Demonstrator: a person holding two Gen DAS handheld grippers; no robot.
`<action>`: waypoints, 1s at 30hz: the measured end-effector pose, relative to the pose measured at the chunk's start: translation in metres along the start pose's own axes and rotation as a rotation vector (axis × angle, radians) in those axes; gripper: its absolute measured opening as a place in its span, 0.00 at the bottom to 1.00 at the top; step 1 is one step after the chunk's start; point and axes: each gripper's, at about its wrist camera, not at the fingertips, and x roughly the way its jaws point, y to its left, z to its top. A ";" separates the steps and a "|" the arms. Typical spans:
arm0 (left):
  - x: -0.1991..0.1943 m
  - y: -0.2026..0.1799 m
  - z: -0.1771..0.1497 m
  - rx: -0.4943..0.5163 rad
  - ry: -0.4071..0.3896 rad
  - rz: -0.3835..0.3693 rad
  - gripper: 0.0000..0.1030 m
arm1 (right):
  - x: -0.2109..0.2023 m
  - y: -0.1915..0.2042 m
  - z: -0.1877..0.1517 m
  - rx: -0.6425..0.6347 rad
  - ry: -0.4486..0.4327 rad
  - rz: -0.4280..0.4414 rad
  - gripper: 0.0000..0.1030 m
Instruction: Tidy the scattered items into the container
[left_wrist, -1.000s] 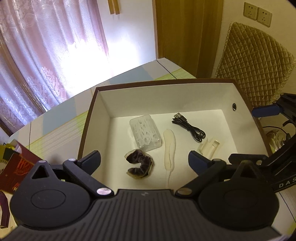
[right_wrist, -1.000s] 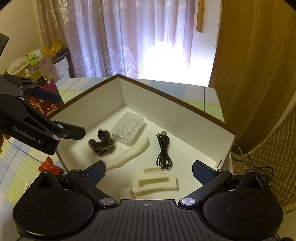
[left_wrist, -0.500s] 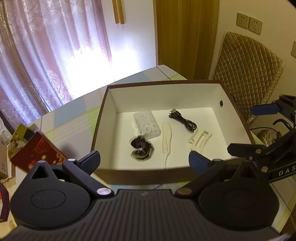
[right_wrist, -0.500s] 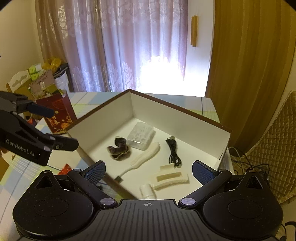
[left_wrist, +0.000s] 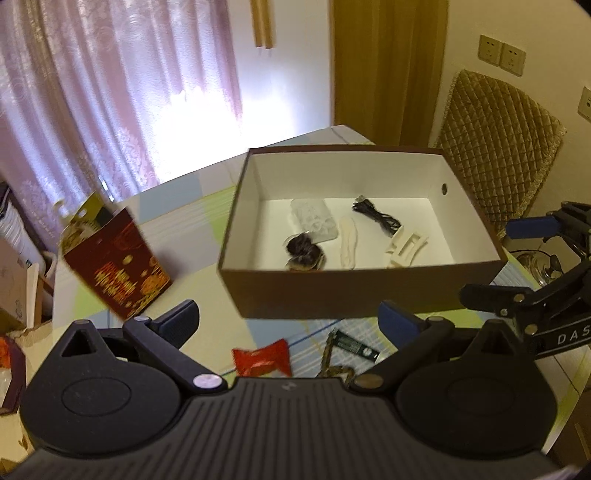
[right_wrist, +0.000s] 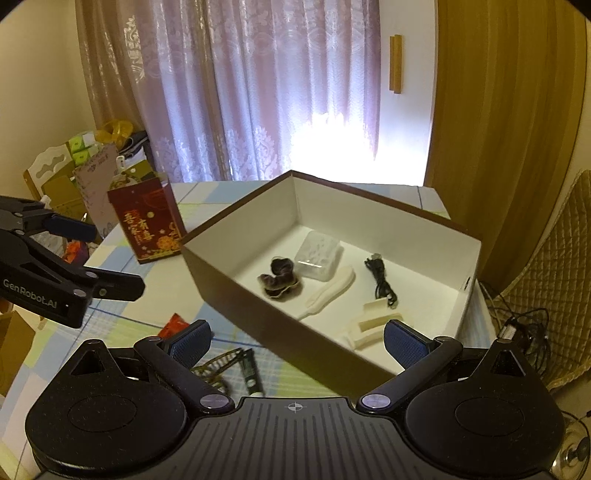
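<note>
Both grippers have pulled back from the box (left_wrist: 354, 299) since a second ago: then each camera looked almost straight down into it, now the whole box shows, with bare checked surface (left_wrist: 207, 229) in front of it. The left gripper (left_wrist: 290, 319) has its fingers spread wide and empty; the right gripper (right_wrist: 297, 338) is likewise wide open, holding nothing.

The box is a rectangular cardboard tray, dark brown outside and matt white inside, with a small round hole in one end wall. Inside lie a dark glossy curled hair clip (left_wrist: 304, 251), a clear ribbed plastic case (left_wrist: 316, 219) at its 1 o'clock, a long cream feather-shaped piece (left_wrist: 348, 242), a coiled black cable (left_wrist: 376, 218) and a cream claw clip (left_wrist: 406, 245) with open slots.

Newly in view, on the surface at the box's 6 o'clock in the left wrist view, lie a crinkled red foil packet (left_wrist: 264, 358), a dark green flat tube (left_wrist: 351, 343) and a brown patterned clip (right_wrist: 218, 369), partly hidden by the gripper body. A red paper gift bag (right_wrist: 147, 221) with gold print stands at the box's 9 o'clock. Sheer mauve curtains (right_wrist: 258, 92) hang behind, and a quilted tan chair back (left_wrist: 495, 147) stands to the right.
</note>
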 end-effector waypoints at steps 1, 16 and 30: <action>-0.002 0.004 -0.005 -0.011 0.000 0.008 0.99 | 0.000 0.003 -0.002 0.003 0.000 0.003 1.00; 0.013 0.034 -0.105 -0.232 0.129 0.060 0.99 | 0.030 0.025 -0.065 0.056 0.140 0.061 1.00; 0.038 0.021 -0.144 -0.299 0.214 0.029 0.98 | 0.061 0.009 -0.089 0.093 0.243 0.070 1.00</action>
